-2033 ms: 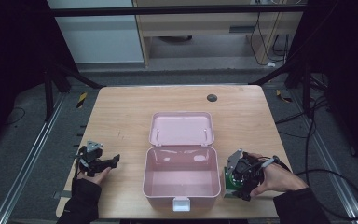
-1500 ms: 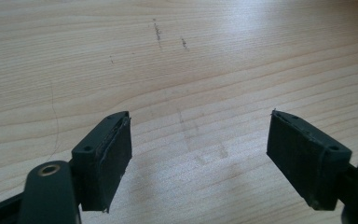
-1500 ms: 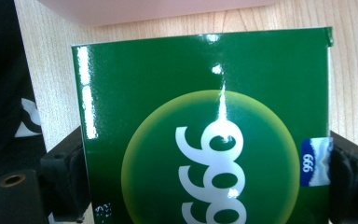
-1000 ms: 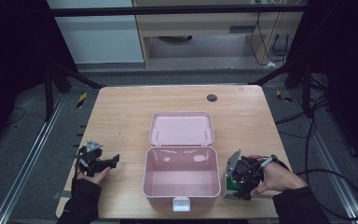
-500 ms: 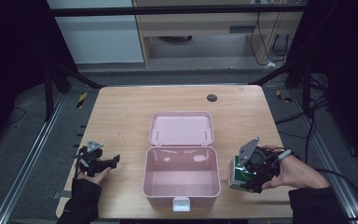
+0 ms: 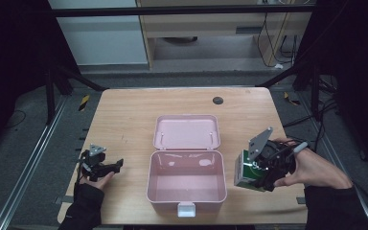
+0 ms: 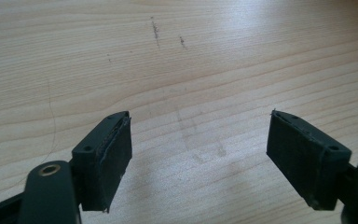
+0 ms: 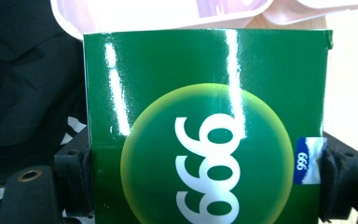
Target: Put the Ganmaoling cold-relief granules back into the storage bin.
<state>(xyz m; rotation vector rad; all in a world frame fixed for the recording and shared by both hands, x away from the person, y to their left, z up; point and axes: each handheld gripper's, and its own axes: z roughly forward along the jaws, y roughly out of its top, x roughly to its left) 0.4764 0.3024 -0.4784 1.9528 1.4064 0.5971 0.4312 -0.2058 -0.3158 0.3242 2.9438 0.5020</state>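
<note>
- Right gripper [image 6: 255,176] clamps a green box [image 6: 247,173] by its two side faces, jaws pressed on both edges, so it can be carried flat-faced toward the case.
- Green box is held off the table [image 6: 124,115], just beside the pink case [image 6: 187,191], at the case's 3 o'clock.
- Case lid lies flat open at 12 o'clock, tray empty: likely the drop spot.
- Left gripper [image 6: 106,167] at 9 o'clock of the case, jaws apart, nothing between, resting idle.
- Box look: glossy green card, yellow-green disc, white "999", small blue tab [image 8: 302,160] on the side.
</note>
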